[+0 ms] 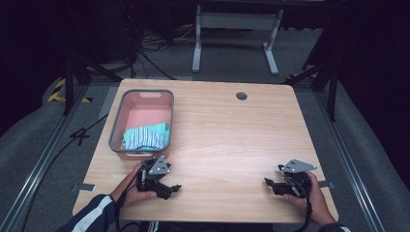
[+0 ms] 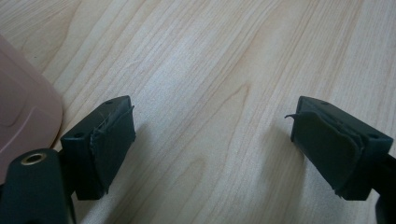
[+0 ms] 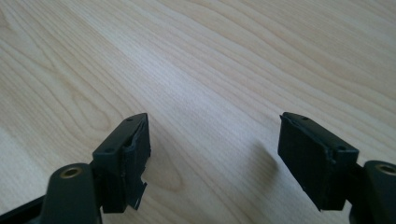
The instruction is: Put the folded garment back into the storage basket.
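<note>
Both jaws gape empty over your pale wooden table (image 1: 232, 140), so you seem between steps, perhaps nearing the striped cloth (image 1: 144, 137) in the grey-rimmed pink plastic basket (image 1: 116, 126).

cloth (image 1: 145, 136) in bin (image 1: 117, 123), table's (image 1: 232, 140) left

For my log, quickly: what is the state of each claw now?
Left claw: open, holding nothing, above bare table.
Right claw: open, holding nothing.

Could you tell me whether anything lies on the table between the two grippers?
Nothing: in the high view the stretch of table between the left gripper and the right gripper is bare wood.
</note>
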Motion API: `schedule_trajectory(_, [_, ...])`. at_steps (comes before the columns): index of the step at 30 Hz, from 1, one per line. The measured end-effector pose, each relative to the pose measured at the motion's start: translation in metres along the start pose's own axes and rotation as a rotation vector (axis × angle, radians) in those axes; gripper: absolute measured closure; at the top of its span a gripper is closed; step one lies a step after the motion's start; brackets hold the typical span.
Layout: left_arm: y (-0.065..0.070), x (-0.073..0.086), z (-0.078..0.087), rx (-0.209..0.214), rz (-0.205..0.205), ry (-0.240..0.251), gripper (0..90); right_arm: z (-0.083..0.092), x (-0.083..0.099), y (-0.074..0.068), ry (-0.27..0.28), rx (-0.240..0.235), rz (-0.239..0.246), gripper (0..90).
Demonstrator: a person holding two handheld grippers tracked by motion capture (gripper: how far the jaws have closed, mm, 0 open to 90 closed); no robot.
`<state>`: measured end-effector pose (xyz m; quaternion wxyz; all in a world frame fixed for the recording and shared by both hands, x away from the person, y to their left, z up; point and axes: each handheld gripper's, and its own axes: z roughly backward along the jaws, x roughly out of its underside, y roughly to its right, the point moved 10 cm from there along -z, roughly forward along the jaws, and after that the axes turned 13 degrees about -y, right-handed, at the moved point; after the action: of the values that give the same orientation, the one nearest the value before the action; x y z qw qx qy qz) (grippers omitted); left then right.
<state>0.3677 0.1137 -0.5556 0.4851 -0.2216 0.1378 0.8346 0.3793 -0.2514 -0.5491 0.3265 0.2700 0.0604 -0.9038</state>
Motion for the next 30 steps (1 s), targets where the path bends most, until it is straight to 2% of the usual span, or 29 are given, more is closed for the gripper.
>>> schedule_trajectory(1, [0.0002,-0.0001,-0.0002,0.002,0.0,-0.001,13.3,-0.0011,0.0031,0.0016,0.027,-0.028,-0.043,23.4])
schedule_trajectory(2, [0.0002,-0.0006,-0.0007,0.0,0.001,-0.001,13.3,-0.0011,0.0031,0.0016,0.027,-0.028,-0.043,23.4])
schedule_trajectory(3, [0.0003,-0.0006,-0.001,0.0,0.0,-0.004,12.7,-0.0017,0.0046,0.0024,0.052,-0.048,-0.072,23.0])
schedule_trajectory(20, [0.0005,-0.0019,-0.0021,0.006,-0.004,-0.004,10.7,-0.0027,0.0056,0.0053,0.044,-0.031,-0.084,17.2])
schedule_trajectory(30, [0.0005,-0.0018,-0.0021,0.005,-0.003,-0.005,10.7,-0.0029,0.0057,0.0057,0.042,-0.029,-0.085,17.1])
